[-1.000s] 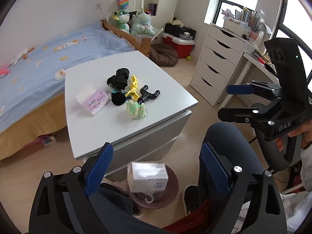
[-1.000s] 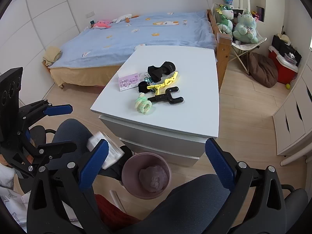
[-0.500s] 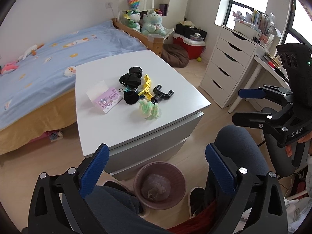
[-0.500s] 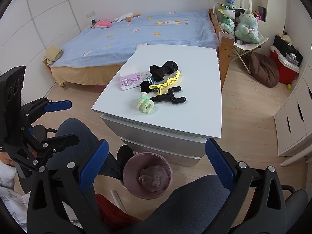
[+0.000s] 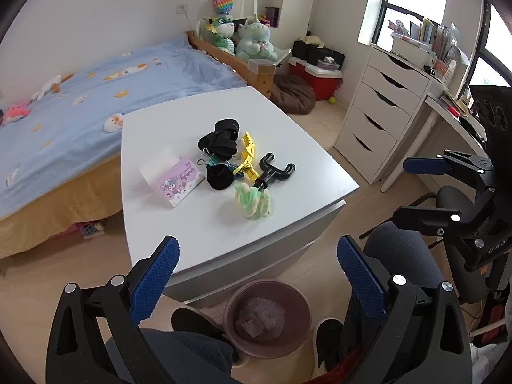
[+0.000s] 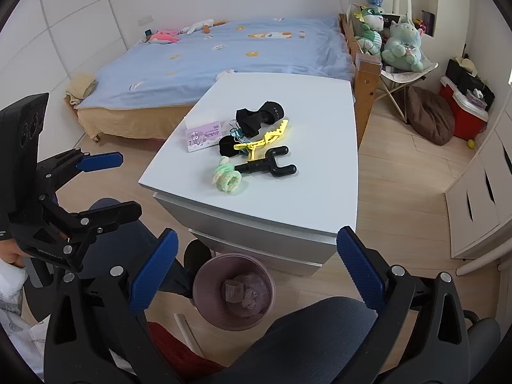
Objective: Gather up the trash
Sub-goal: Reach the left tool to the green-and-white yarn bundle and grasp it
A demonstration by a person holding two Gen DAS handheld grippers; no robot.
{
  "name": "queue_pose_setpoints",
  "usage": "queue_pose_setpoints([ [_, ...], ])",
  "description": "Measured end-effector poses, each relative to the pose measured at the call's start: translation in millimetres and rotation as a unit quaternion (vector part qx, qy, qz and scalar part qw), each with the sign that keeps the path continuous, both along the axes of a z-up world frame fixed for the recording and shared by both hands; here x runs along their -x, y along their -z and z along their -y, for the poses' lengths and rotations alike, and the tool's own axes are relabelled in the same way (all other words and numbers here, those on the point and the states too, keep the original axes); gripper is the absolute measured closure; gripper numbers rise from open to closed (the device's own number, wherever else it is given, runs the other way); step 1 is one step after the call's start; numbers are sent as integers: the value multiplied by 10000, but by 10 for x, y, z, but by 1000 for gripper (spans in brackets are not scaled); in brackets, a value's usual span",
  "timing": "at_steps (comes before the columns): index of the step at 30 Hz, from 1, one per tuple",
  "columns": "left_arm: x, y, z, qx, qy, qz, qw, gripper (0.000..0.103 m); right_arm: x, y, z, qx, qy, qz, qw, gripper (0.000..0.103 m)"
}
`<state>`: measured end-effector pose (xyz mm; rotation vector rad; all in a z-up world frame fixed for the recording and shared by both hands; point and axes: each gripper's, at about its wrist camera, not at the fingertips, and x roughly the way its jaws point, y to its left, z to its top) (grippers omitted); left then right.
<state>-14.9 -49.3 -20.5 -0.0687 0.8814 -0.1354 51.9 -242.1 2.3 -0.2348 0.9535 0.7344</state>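
Observation:
A mauve trash bin (image 5: 267,316) stands on the floor in front of the white table (image 5: 179,224), with crumpled trash and a small box inside; it also shows in the right wrist view (image 6: 233,291). My left gripper (image 5: 256,275) is open and empty, above the bin and the table's near edge. My right gripper (image 6: 256,268) is open and empty, also above the bin. On the table lie a pink-and-white tissue pack (image 5: 174,177), black items (image 5: 219,147), a yellow clip (image 5: 246,156), a black handle (image 5: 275,172) and a green fluffy loop (image 5: 254,200).
A blue bed (image 5: 80,96) lies behind the table. A white drawer unit (image 5: 380,108) and a desk stand at the right. Plush toys (image 5: 252,40), a brown cushion and a red box are at the back. My knees are under both grippers.
One second ago a white box was in the left gripper above the bin; the box now lies in the bin. The left gripper has risen towards the table. The right gripper barely moved.

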Motion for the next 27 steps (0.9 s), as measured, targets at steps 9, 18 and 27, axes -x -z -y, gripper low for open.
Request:
queue_pose_setpoints([
  [9,-392,123,53,31,82,-184,9998,8,-156,40,39,44,147,-9,9999,5],
  [18,-790,410,59,18,35,-576,9983,8,-177,105,100,59,230,-85,9997,5],
  [27,-952,589,106,-111,-30,-730,9973,9,-195,138,161,48,304,-130,9994,5],
])
